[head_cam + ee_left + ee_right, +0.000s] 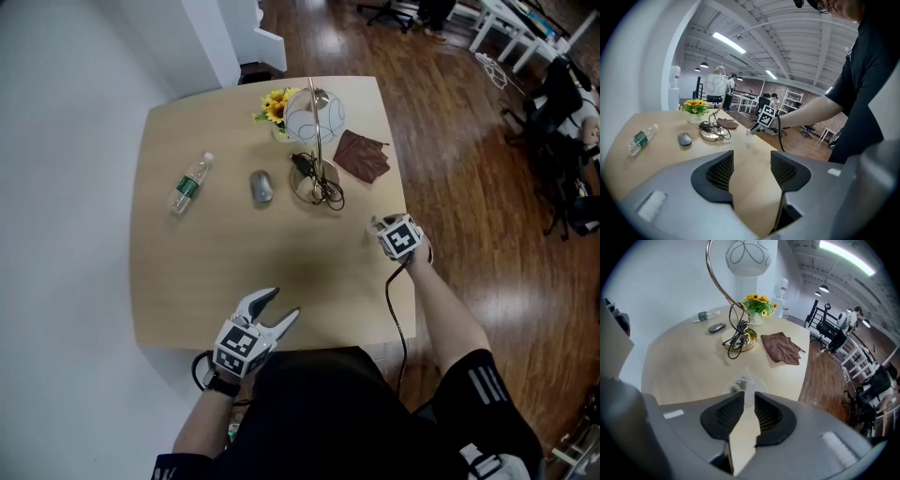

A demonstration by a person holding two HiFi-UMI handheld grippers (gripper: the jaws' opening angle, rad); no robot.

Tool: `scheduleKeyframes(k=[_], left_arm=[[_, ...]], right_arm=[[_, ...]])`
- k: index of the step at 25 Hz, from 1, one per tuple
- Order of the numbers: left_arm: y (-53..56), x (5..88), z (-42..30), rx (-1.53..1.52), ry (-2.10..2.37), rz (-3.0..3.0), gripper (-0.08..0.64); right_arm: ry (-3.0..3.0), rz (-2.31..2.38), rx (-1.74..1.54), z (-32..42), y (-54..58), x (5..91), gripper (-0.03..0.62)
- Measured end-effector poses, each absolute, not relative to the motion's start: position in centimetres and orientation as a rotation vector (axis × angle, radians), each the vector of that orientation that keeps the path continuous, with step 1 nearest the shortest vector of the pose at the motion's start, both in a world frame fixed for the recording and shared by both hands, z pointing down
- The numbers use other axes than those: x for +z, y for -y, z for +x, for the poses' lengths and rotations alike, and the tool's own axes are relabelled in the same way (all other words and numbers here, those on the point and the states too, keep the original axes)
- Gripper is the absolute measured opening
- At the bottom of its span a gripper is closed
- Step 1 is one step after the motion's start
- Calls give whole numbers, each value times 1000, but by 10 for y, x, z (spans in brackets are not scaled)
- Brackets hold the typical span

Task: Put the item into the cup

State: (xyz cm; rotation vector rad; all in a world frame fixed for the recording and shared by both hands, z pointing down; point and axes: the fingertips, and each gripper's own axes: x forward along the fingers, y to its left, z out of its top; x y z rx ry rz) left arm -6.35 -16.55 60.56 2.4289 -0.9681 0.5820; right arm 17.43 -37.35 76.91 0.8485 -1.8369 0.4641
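Note:
A clear plastic cup (745, 382) stands on the light wooden table (216, 272) near its right edge, just ahead of my right gripper's jaws. A small greyish item (735, 387) shows inside the cup at its left side; what it is I cannot make out. My right gripper (745, 404) points steeply down at the cup with a narrow gap between its pads and nothing pressed between them. In the head view this gripper (379, 226) is at the table's right edge. My left gripper (280, 307) hovers open and holds nothing over the table's near edge, well apart from the cup (749, 137).
A lamp with a white globe (314, 114) stands on a gold base (314, 183) tangled with black cable. Near it are sunflowers in a pot (276, 106), a brown cloth (363, 155), a grey mouse (262, 187) and a lying water bottle (190, 182).

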Motion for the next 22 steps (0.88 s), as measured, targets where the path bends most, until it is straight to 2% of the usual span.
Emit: scheduleKeyframes(k=[15, 22], left_arm=[[161, 603, -55, 588, 993, 2429, 244], [168, 585, -62, 551, 1063, 2449, 244]], right_arm=[[1998, 882, 393, 159, 375, 730, 98], [2236, 919, 406, 131, 355, 662, 98]])
